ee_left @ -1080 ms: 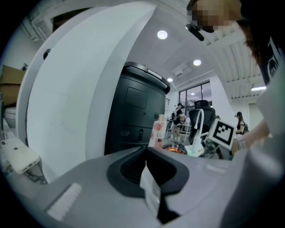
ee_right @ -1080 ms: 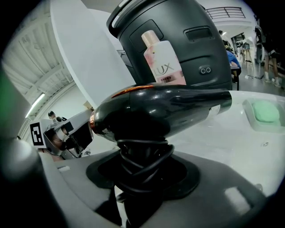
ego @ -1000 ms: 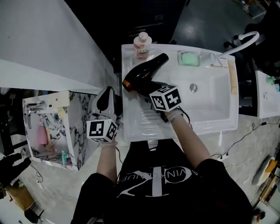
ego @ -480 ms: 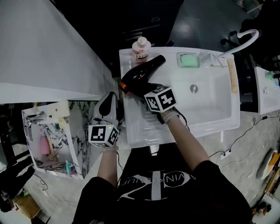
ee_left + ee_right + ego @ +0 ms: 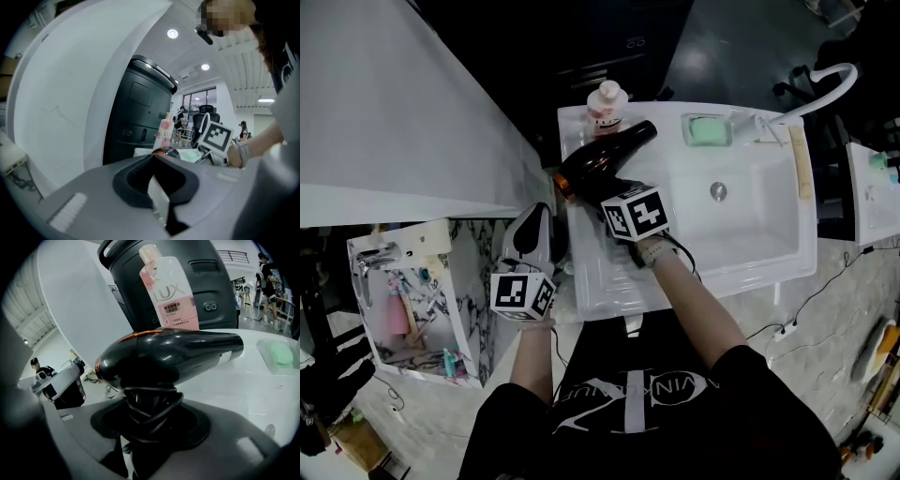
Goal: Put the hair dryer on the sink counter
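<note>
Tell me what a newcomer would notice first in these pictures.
The black hair dryer, gripped by its cord-wrapped handle in the right gripper, is over the left side of the white sink counter. Just behind it stands a pink bottle, with a green soap bar to its right.

The head view looks steeply down from above the person and takes in the whole white moulded sink surface (image 5: pixel 750 253) from well away, with both arms and the floor around it. The left gripper view sits low beside that surface's left edge and faces almost level across it, towards the room beyond. The right gripper view tilts downward and sits very near the glossy black hair dryer (image 5: pixel 168 357), which fills its middle. All three views share the pink plastic bottle (image 5: pixel 607 103) at the surface's back edge and the mint-green soap bar (image 5: pixel 706 128) further along it.
</note>
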